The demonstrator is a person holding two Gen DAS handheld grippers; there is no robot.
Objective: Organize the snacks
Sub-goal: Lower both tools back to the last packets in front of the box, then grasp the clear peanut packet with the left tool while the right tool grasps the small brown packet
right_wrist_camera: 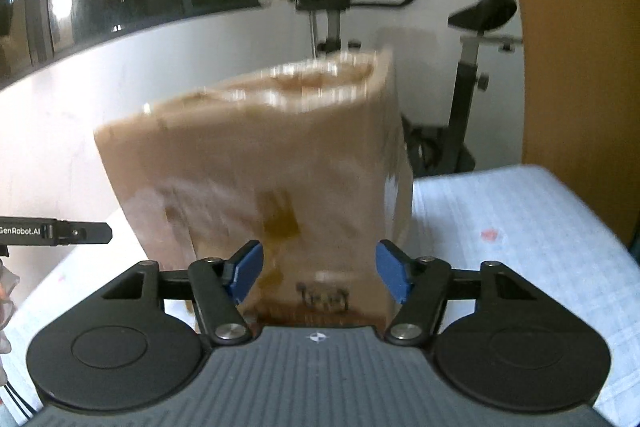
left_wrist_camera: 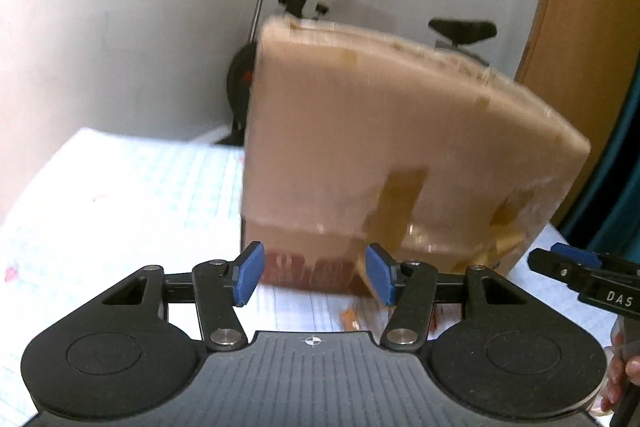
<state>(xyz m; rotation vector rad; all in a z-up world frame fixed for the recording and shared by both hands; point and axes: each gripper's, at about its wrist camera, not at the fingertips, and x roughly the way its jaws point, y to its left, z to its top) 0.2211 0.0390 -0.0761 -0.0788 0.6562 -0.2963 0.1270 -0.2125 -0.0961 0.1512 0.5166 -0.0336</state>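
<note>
Behind the gridded tablecloth [left_wrist_camera: 120, 187] stood an exercise bike [right_wrist_camera: 472, 75]. Blurred at frame centre, a brown box [left_wrist_camera: 380, 147] stood upright. Left gripper [left_wrist_camera: 314, 273] and right gripper [right_wrist_camera: 320, 275] both gaped apart, holding nothing.

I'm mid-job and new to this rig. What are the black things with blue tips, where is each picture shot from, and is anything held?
Each picture comes from a fisheye camera on a hand-held gripper, looking along its two blue-padded fingers. The left gripper and right gripper both stand open, holding nothing. Ahead of both stands a blurred tan cardboard box on a white gridded table cover. Small orange snack pieces lie by its base. Each gripper shows at the other view's edge. An exercise bike stands behind.
</note>
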